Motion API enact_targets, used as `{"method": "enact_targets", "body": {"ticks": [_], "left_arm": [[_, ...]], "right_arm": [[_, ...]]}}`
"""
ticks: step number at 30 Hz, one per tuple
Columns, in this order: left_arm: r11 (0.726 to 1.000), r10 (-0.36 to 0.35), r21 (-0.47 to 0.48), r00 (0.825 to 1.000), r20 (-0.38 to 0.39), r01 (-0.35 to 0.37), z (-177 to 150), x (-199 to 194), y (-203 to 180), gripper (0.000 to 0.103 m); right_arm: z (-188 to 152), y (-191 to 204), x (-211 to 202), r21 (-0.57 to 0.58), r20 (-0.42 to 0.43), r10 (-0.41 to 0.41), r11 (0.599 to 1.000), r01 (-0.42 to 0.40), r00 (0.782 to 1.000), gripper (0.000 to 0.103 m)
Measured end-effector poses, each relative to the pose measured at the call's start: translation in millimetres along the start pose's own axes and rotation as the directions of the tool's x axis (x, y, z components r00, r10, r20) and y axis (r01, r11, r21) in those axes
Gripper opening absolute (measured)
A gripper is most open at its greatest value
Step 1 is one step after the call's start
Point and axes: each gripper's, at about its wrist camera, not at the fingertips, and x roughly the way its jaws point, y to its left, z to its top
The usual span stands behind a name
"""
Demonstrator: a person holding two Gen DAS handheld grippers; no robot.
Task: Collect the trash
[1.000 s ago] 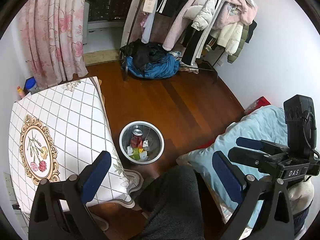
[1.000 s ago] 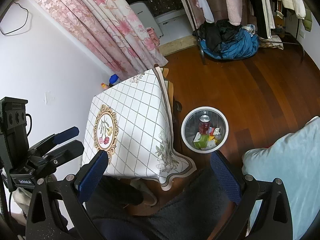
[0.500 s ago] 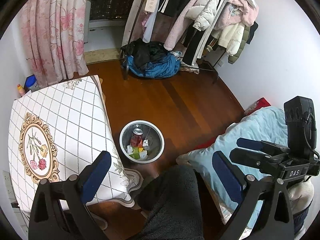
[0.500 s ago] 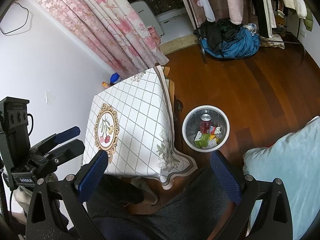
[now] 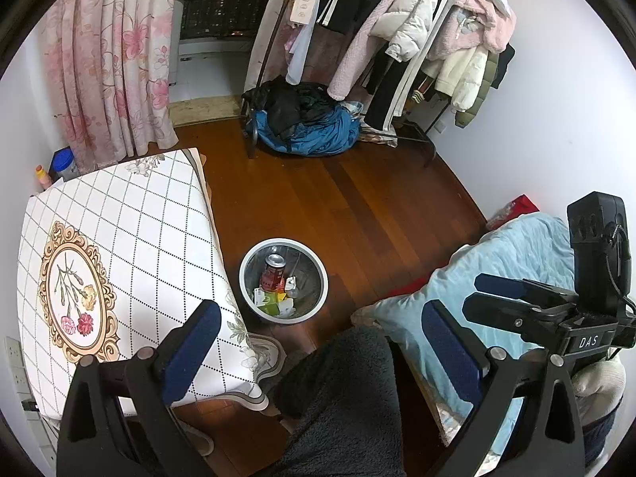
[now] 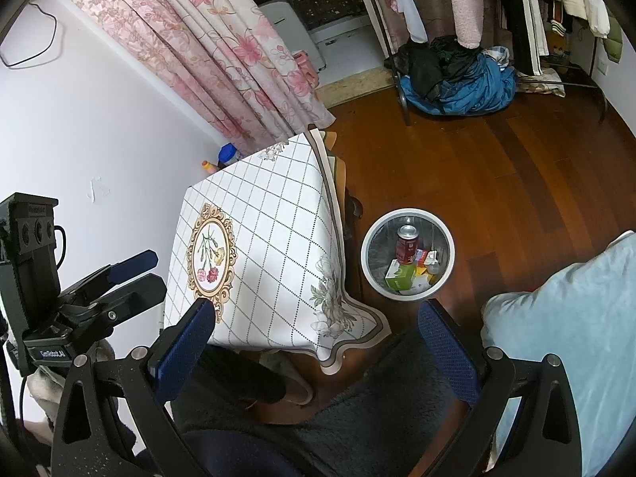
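Observation:
A round grey trash bin (image 5: 318, 270) (image 6: 367, 256) stands on the wood floor beside the table. It holds a red can (image 5: 272, 274) (image 6: 407, 244), a green carton (image 6: 399, 276) and small wrappers. My left gripper (image 5: 318, 342) is open and empty, held high above the floor over my knee. My right gripper (image 6: 316, 342) is open and empty too, at the same height. Each gripper shows in the other's view, the right one (image 5: 512, 298) over the bed and the left one (image 6: 119, 282) by the wall.
A table with a white checked cloth (image 5: 119, 246) (image 6: 258, 246) stands left of the bin. A bed with a light blue quilt (image 5: 508, 270) (image 6: 576, 310) lies to the right. A clothes rack (image 5: 397, 39) and a clothes pile (image 5: 306, 127) stand at the back. Pink curtains (image 5: 115, 59) hang at the left.
Both views have shifted only slightly. The bin and its contents stay in place and both grippers stay open.

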Motion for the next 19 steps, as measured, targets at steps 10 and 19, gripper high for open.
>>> {"method": "enact_targets", "body": {"ticks": [10,19], "left_arm": [[1.000,0.008,-0.006,1.000,-0.002,-0.008,-1.5,1.9,2.1,0.103],[1.000,0.002,-0.021,1.000,-0.003,-0.002,-3.3,4.9,0.7,0.103]], "right_arm": [[-3.8,-2.6,-0.9,-0.003,-0.007,0.005,1.000,-0.005,1.000,0.103],[-6.0,-3.5,0.2,-0.003,-0.015,0.005,1.000,-0.005,1.000,0.103]]}}
